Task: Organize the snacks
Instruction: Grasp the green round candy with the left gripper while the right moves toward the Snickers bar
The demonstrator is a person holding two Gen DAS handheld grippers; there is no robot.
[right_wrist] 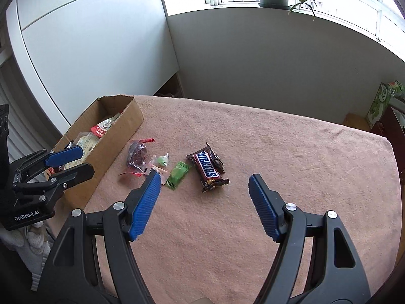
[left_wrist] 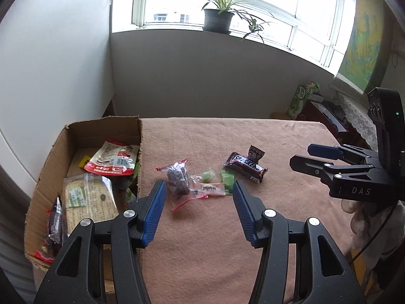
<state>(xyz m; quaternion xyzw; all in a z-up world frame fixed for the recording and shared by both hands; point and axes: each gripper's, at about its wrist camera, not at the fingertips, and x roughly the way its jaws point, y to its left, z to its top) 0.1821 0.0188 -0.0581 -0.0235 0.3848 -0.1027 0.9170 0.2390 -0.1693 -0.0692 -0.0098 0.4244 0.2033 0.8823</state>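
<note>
Loose snacks lie in a row on the pink cloth: a clear bag of dark dried fruit (left_wrist: 178,179) (right_wrist: 138,155), a small green sweet (left_wrist: 208,176) (right_wrist: 162,160), a pink sweet (left_wrist: 211,188), a green packet (left_wrist: 227,179) (right_wrist: 178,174) and a Snickers bar (left_wrist: 246,168) (right_wrist: 208,171) with a dark sweet (left_wrist: 255,153) behind it. A cardboard box (left_wrist: 101,126) (right_wrist: 119,131) at the left holds a red-white pouch (left_wrist: 111,158) and a cracker pack (left_wrist: 88,197). My left gripper (left_wrist: 198,188) (right_wrist: 76,162) hovers open by the box's near corner. My right gripper (right_wrist: 205,178) (left_wrist: 303,157) hovers open, short of the Snickers bar.
The pink cloth (right_wrist: 278,152) covers the whole table; its far and right edges drop off. A white cabinet (left_wrist: 50,76) stands behind the box. A green carton (left_wrist: 301,98) and dark furniture sit beyond the right edge. A potted plant (left_wrist: 217,17) is on the window sill.
</note>
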